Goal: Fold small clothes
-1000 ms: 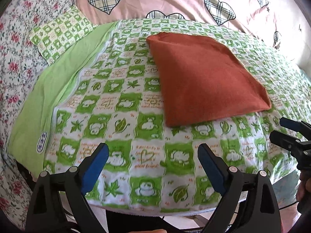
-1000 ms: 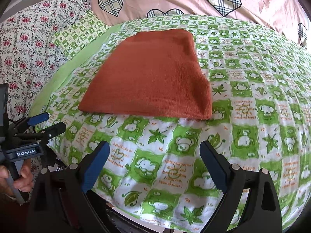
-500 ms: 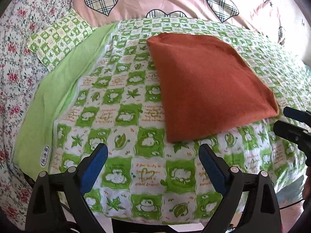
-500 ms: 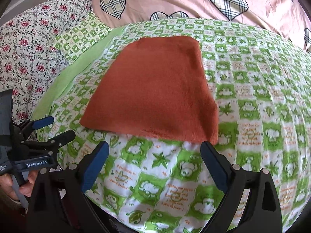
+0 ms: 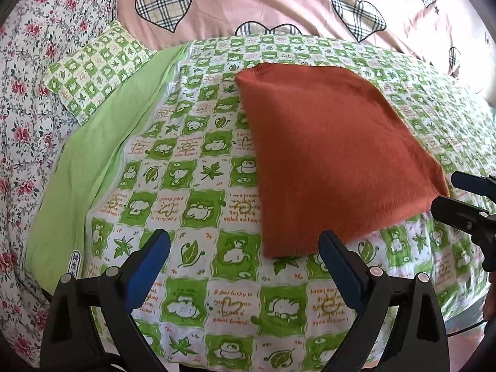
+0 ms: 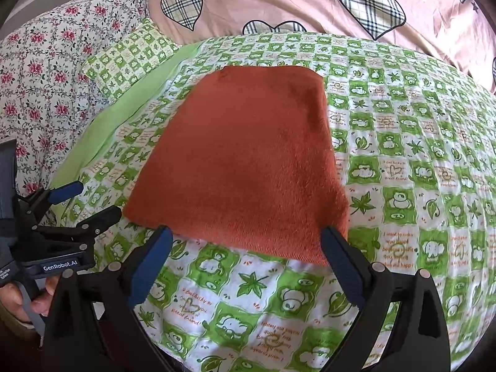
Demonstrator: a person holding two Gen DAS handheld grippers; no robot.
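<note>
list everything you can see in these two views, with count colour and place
folded garment: 1, rust orange, flat on the frog quilt, centre
frog quilt: 1, green and white checks, covering the bed
small pillow: 1, same green check, far left of the quilt
floral bedding: 1, white with pink flowers, left side
heart quilt: 1, pink with plaid hearts, far end
left gripper: 1, black with blue pads, open, near the garment's near left corner
right gripper: 1, black with blue pads, open, at the garment's near edge
</note>
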